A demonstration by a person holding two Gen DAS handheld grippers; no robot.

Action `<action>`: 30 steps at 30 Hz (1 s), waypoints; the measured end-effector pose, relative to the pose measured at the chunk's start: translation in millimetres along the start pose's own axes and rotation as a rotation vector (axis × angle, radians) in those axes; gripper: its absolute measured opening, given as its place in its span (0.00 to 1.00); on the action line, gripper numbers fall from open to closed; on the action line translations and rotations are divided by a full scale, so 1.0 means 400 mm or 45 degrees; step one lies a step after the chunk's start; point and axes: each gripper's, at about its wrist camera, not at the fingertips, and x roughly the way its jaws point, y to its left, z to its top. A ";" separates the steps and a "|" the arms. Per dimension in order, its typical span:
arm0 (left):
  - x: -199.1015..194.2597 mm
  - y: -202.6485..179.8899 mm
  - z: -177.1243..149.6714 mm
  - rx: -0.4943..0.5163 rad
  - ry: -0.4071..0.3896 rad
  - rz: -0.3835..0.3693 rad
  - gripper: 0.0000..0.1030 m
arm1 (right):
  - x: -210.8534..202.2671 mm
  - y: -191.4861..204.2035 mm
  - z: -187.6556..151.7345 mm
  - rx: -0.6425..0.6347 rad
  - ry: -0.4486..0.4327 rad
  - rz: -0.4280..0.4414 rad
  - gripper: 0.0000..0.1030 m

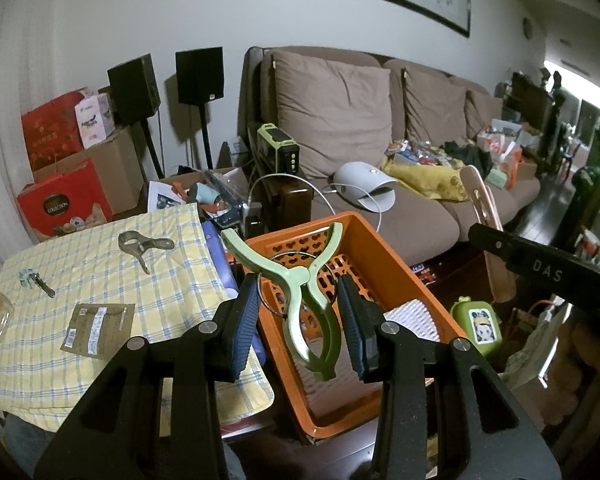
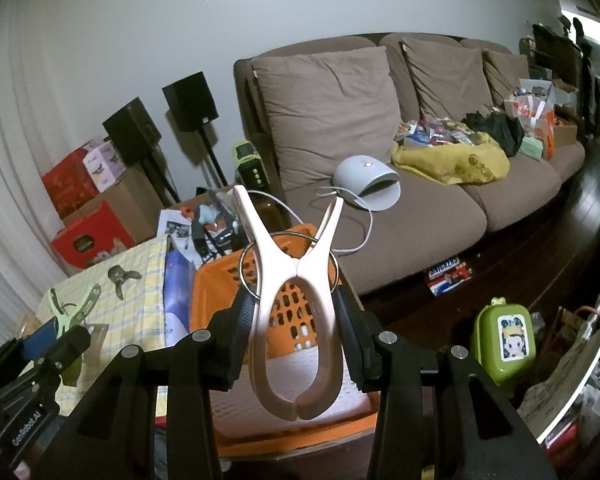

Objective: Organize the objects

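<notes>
My left gripper (image 1: 300, 312) is shut on a green clothes clip (image 1: 300, 280) and holds it above the orange basket (image 1: 404, 276). My right gripper (image 2: 296, 328) is shut on a pink clothes clip (image 2: 296, 300), also over the orange basket (image 2: 212, 292). The pink clip shows at the right in the left wrist view (image 1: 488, 232); the green clip shows at the lower left in the right wrist view (image 2: 70, 312). A grey-brown clip (image 1: 140, 246) and a small grey clip (image 1: 34, 280) lie on the yellow checked cloth (image 1: 172, 280).
A brown card packet (image 1: 98, 330) lies on the cloth. A green lunch box (image 1: 478, 326) stands on the floor right of the basket. A brown sofa (image 1: 420, 208) with a white device (image 1: 366, 190) and clutter is behind. Boxes and speakers (image 1: 134, 88) stand at the back left.
</notes>
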 end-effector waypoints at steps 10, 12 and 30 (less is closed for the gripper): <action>0.022 0.003 -0.007 -0.008 0.017 -0.001 0.35 | 0.005 0.001 -0.003 -0.004 0.017 0.006 0.40; 0.030 0.005 -0.009 -0.013 0.024 -0.004 0.35 | 0.006 0.000 -0.004 -0.006 0.022 0.006 0.40; 0.044 0.008 -0.010 -0.025 0.041 0.001 0.35 | 0.017 0.003 -0.008 -0.023 0.046 -0.007 0.40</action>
